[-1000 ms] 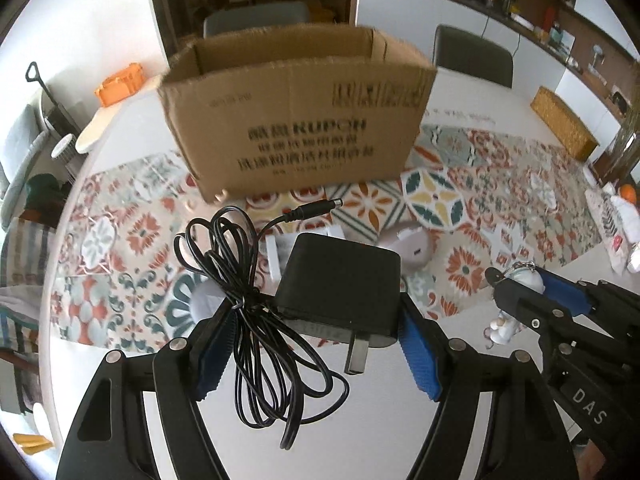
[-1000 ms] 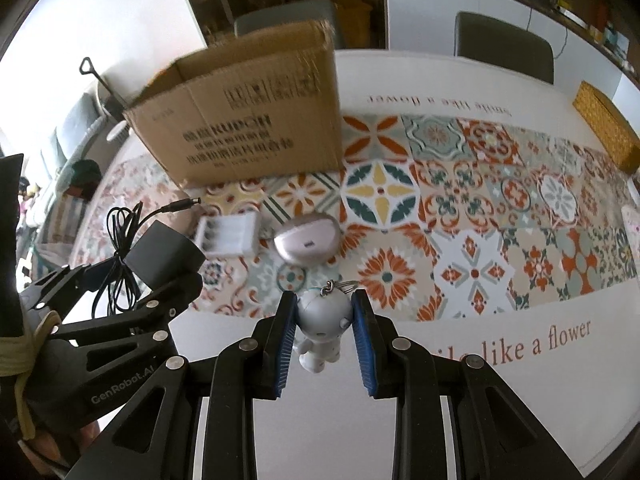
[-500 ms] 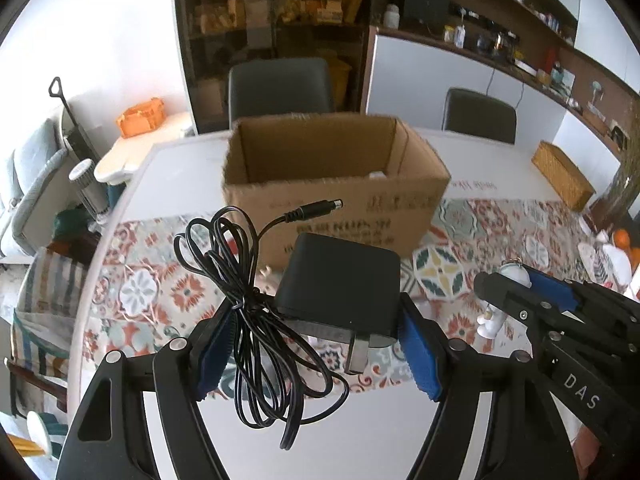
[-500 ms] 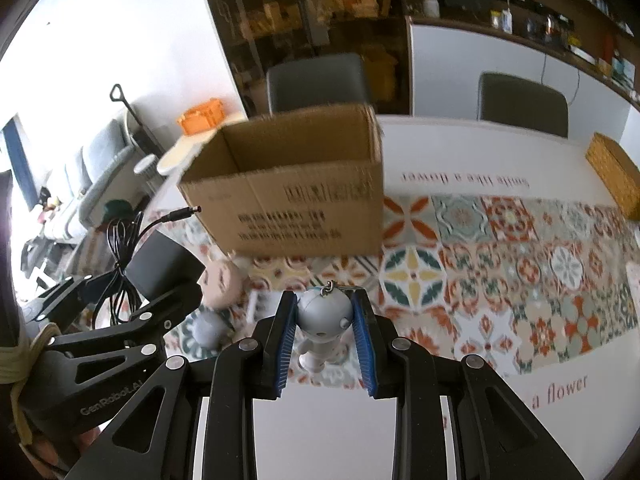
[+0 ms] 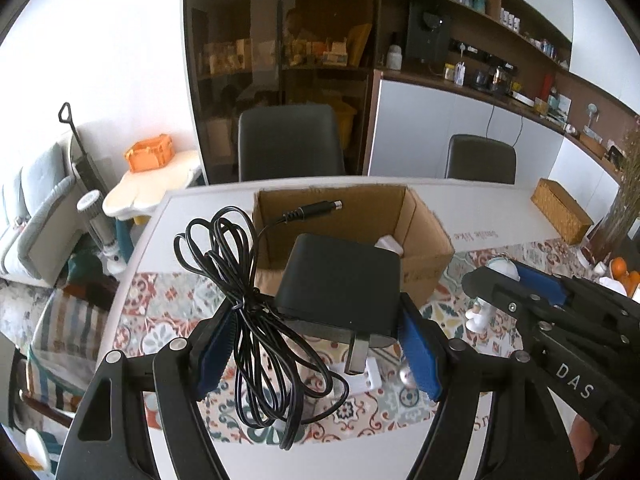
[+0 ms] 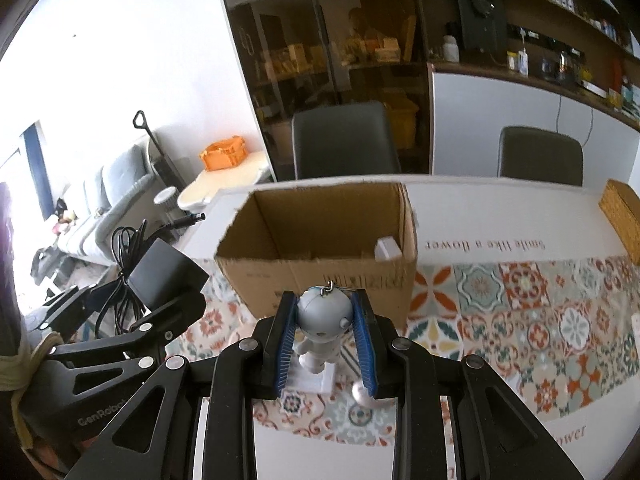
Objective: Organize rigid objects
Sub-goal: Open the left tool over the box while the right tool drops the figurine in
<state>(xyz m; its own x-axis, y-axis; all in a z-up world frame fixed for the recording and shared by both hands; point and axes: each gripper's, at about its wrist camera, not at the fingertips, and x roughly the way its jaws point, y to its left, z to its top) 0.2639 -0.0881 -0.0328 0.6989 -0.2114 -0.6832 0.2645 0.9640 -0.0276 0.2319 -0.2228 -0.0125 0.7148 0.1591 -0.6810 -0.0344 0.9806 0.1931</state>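
My left gripper (image 5: 316, 344) is shut on a black power adapter (image 5: 340, 280) with its bundled black cable (image 5: 248, 304), held above the table in front of the open cardboard box (image 5: 424, 240). My right gripper (image 6: 325, 336) is shut on a small grey-white astronaut keychain figure (image 6: 323, 314), held above the table just before the box (image 6: 320, 276). A white item (image 6: 387, 249) lies inside the box at its right side. The left gripper with the adapter (image 6: 164, 276) shows at the left of the right wrist view.
A patterned runner (image 6: 520, 304) covers the white table. A white battery charger (image 6: 310, 376) and a round silver object (image 6: 360, 392) lie below the right gripper. A wicker box (image 5: 560, 216) sits far right. Two dark chairs (image 5: 288, 144) stand behind the table.
Both grippers have risen with their loads, so the box's open top and inside now show. The items on the table have dropped lower in view.
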